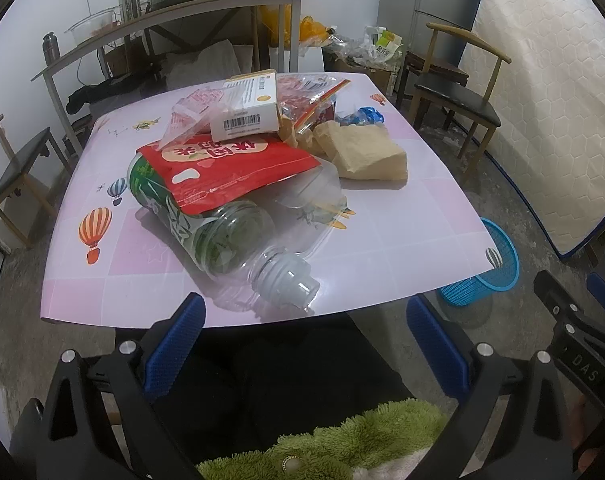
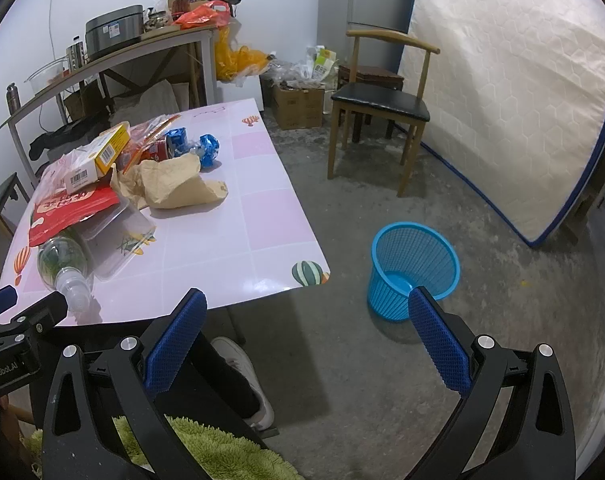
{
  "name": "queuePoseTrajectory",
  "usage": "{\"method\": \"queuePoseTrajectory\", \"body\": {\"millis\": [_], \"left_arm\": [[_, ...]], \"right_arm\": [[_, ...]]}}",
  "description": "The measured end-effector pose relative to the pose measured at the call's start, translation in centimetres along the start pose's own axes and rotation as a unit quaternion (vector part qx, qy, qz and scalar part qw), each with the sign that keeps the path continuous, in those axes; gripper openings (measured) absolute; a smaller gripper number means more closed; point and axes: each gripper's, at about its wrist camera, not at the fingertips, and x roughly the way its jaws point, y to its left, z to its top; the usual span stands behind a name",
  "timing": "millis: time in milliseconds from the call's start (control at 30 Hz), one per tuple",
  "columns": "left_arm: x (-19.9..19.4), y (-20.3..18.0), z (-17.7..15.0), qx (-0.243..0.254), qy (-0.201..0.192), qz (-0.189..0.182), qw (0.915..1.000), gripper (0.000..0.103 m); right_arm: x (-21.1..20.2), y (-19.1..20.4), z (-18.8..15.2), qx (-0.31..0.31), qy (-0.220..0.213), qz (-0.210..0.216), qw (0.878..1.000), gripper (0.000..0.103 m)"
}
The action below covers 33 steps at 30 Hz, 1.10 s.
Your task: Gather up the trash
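A heap of trash lies on the pink table (image 1: 382, 248): a clear plastic bottle (image 1: 230, 248) with a green label on its side, a red snack bag (image 1: 226, 168) over it, a white and yellow carton (image 1: 248, 108), a brown paper bag (image 1: 366, 152), a clear plastic tray (image 1: 314, 196) and blue wrappers (image 1: 362, 116). My left gripper (image 1: 306, 332) is open and empty, just short of the table's near edge, facing the bottle's mouth. My right gripper (image 2: 306, 332) is open and empty, over the floor beside the table (image 2: 262, 216). A blue mesh basket (image 2: 412, 264) stands on the floor.
A wooden chair (image 2: 378, 100) stands beyond the basket, with a mattress (image 2: 514, 100) leaning on the wall at the right. A long side table (image 1: 174, 16) with a cooker and bags stands at the back. Another chair (image 1: 18, 172) is at the left. Cardboard boxes (image 2: 298, 106) sit on the floor.
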Motion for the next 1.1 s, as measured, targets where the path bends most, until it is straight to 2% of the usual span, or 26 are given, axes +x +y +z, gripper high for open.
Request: {"method": "queuePoseTrajectory", "body": {"millis": [700, 867, 1100], "left_arm": [[0.1, 0.5, -0.1, 0.000, -0.004, 0.004, 1.0000, 0.099], [-0.3, 1.7, 0.6, -0.010, -0.027, 0.012, 0.9995, 0.099], [-1.5, 5.6, 2.1, -0.029, -0.083, 0.037, 0.9954, 0.099]], "right_arm": [[0.5, 0.0, 0.1, 0.005, 0.005, 0.009, 1.000, 0.096], [1.2, 0.4, 0.7, -0.003, 0.004, 0.024, 1.000, 0.096], [1.0, 3.2, 2.5, -0.021, -0.039, 0.078, 0.996, 0.096]]}}
